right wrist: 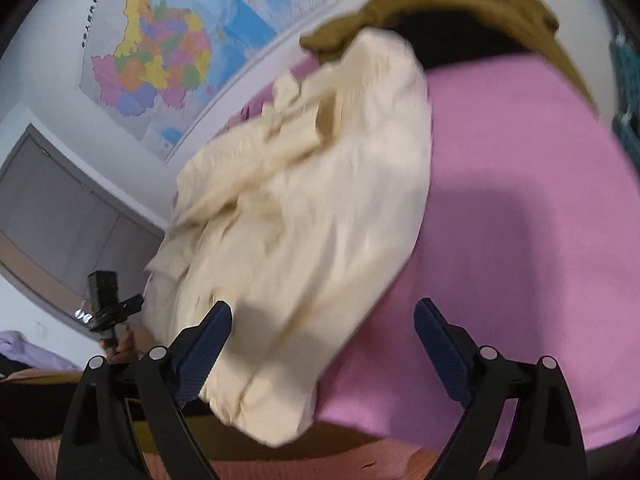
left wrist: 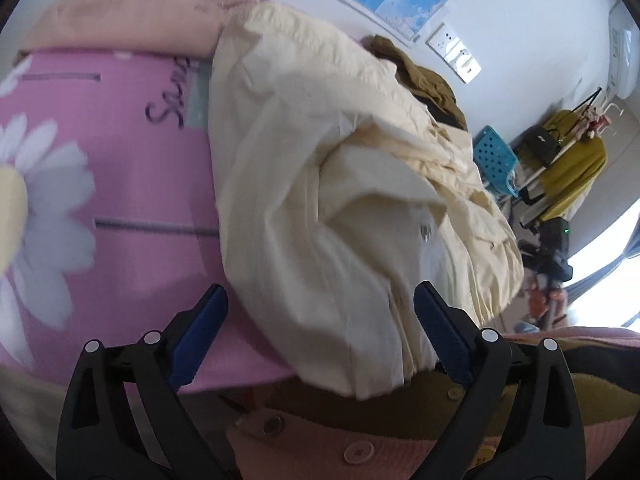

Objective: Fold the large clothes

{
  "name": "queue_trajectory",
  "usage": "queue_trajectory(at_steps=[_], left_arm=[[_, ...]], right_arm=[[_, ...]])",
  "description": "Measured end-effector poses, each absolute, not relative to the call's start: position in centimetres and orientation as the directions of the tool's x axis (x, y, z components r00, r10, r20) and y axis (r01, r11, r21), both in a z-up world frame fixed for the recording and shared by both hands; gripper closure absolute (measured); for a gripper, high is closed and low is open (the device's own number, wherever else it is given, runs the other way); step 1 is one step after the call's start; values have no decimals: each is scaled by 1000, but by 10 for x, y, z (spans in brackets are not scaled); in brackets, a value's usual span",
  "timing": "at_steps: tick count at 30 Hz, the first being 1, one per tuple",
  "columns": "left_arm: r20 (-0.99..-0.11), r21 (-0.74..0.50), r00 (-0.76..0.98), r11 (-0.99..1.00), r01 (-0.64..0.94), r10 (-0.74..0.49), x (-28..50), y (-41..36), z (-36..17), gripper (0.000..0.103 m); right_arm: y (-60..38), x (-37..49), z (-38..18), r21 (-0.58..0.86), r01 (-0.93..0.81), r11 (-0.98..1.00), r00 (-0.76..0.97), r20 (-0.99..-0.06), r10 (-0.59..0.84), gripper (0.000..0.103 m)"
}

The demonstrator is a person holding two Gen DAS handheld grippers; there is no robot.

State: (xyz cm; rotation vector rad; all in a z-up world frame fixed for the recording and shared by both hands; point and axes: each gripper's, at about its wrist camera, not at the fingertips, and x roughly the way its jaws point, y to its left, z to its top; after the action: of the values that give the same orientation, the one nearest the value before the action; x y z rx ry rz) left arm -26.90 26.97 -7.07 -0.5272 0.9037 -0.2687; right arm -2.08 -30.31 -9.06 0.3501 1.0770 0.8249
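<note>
Nearest in the left wrist view, the left tongs stand wide apart with nothing clamped; the near hem of the cream garment lies between their blue pads without touching them. The right tongs are likewise spread wide and empty, the garment's near corner just beside their left pad. The cream garment lies bunched on the pink bed sheet, which bears a daisy print. Beyond it sits an olive garment. A map hangs on the far wall.
</note>
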Motion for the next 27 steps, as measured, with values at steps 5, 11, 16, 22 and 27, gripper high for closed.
queue_trajectory(at_steps=[5,11,16,22,27], left_arm=[[-626,-595,583,801,73,-518,-270,251,-74,8],[-638,-572,568,814,103,-520,-259,218,-75,25],[-641,-588,568,806,71,-517,-250,221,-66,77],[-547,-654,630,751,89,-551,-254,244,-31,81],[-521,-655,659,749,98,-542,-242,254,2,80]], right_arm=[[-283,-35,-94,661,-484,574,164,-575,801,8],[-251,-46,-95,674,-542,502,81,-553,829,28],[-251,-53,-89,683,-538,493,103,-528,843,76],[-270,-49,-51,730,-531,430,173,-403,899,86],[-270,-24,-16,751,-536,385,216,-319,923,86]])
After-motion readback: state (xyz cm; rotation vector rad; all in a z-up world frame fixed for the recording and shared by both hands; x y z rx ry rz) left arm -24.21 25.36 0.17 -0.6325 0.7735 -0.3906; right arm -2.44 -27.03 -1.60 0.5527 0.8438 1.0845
